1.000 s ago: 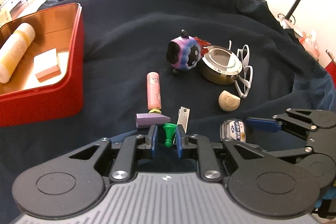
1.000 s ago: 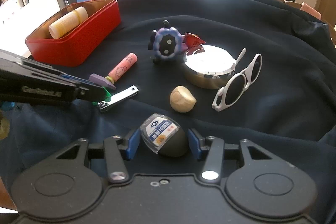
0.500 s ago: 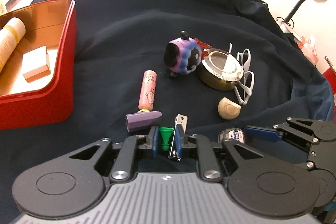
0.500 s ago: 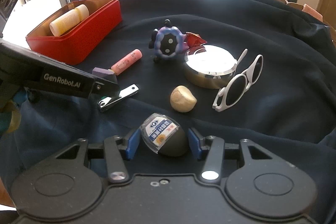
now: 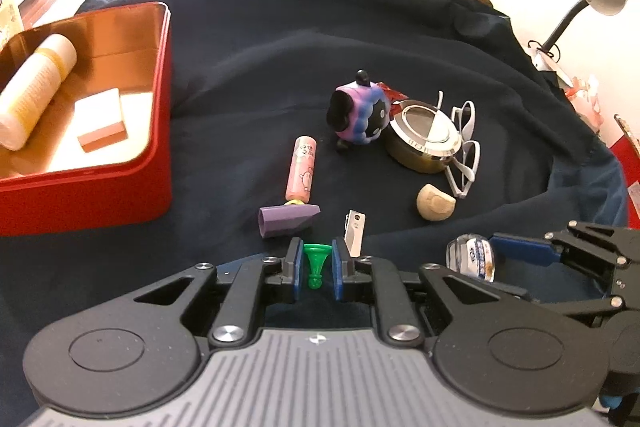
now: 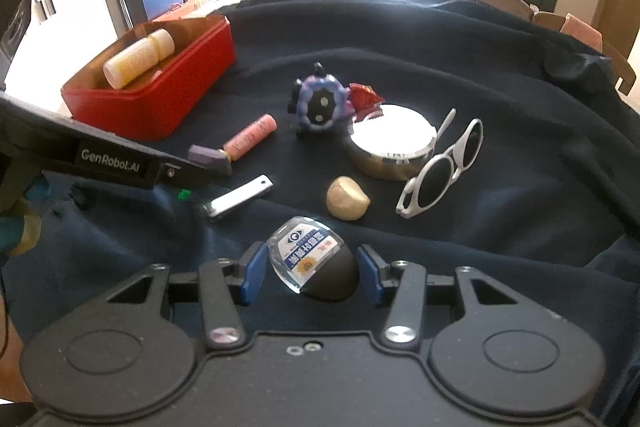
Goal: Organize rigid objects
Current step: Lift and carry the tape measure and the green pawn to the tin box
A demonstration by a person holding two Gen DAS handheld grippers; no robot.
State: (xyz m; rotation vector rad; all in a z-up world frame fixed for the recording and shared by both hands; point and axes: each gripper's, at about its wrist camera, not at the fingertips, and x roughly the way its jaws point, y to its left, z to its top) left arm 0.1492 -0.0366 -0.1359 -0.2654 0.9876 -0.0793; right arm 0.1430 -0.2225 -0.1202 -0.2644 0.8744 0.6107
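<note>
Our left tongs (image 5: 314,269) are pinching a small green plastic pawn-shaped piece (image 5: 316,264), mostly hidden in the right view. Our right tongs (image 6: 310,273) are bracketing a clear-topped black dome (image 6: 314,265); contact unclear.

A matt dark-blue cloth (image 5: 280,59) covers the tabletop. The red tin (image 5: 162,147) is glossy metal outside and mirror-like inside. The nail clipper (image 6: 238,198) is polished metal, the round tin (image 6: 390,147) shiny brass-coloured metal. The sunglasses (image 6: 440,167) are glossy white plastic.
</note>
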